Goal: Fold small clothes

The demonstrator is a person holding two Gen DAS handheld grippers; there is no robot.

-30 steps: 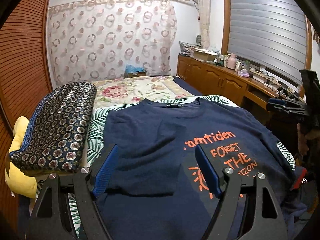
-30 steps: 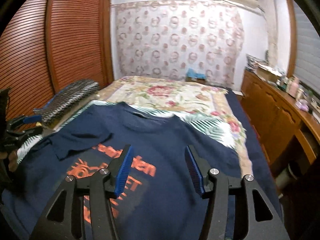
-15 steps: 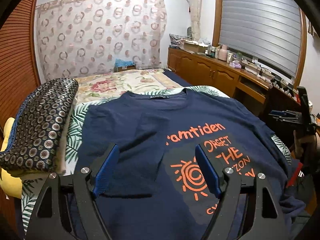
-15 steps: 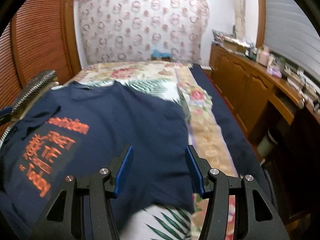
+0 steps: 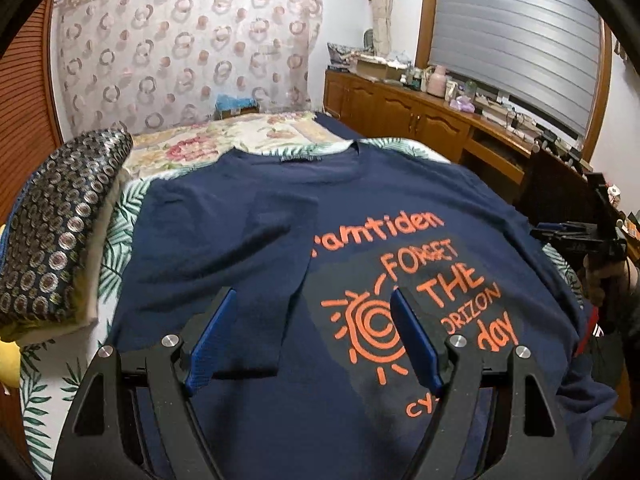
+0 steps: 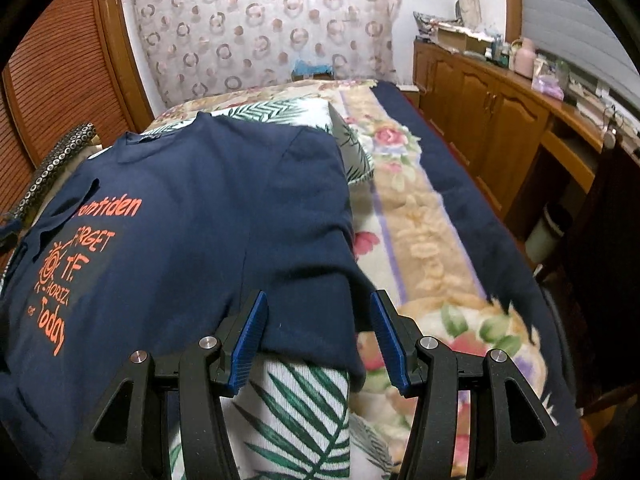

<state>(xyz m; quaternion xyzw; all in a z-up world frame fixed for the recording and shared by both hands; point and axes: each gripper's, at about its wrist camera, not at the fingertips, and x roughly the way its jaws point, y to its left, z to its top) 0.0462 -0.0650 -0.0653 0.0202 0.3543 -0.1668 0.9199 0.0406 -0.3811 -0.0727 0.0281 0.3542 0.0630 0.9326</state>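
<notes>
A navy T-shirt (image 5: 360, 208) with orange print lies flat on the bed, collar away from me; its left sleeve is folded in over the chest. My left gripper (image 5: 312, 336) is open and empty above the shirt's lower front. In the right wrist view the shirt (image 6: 200, 220) fills the left half, its right sleeve (image 6: 320, 280) spread toward the shirt's edge. My right gripper (image 6: 316, 332) is open, jaws either side of that sleeve's hem, not closed on it. The right gripper also shows in the left wrist view (image 5: 576, 236) at the shirt's right edge.
A leaf-print sheet (image 6: 296, 412) lies under the shirt on a floral bedspread (image 6: 424, 240). A patterned cushion (image 5: 52, 232) lies at the bed's left. A wooden cabinet (image 6: 500, 120) with clutter runs along the right wall. Slatted wardrobe doors (image 6: 48, 96) stand left.
My right gripper has swung right and forward, from over the shirt's middle to its right sleeve edge. My left gripper has drawn back slightly, so more of the print shows. Both stay open.
</notes>
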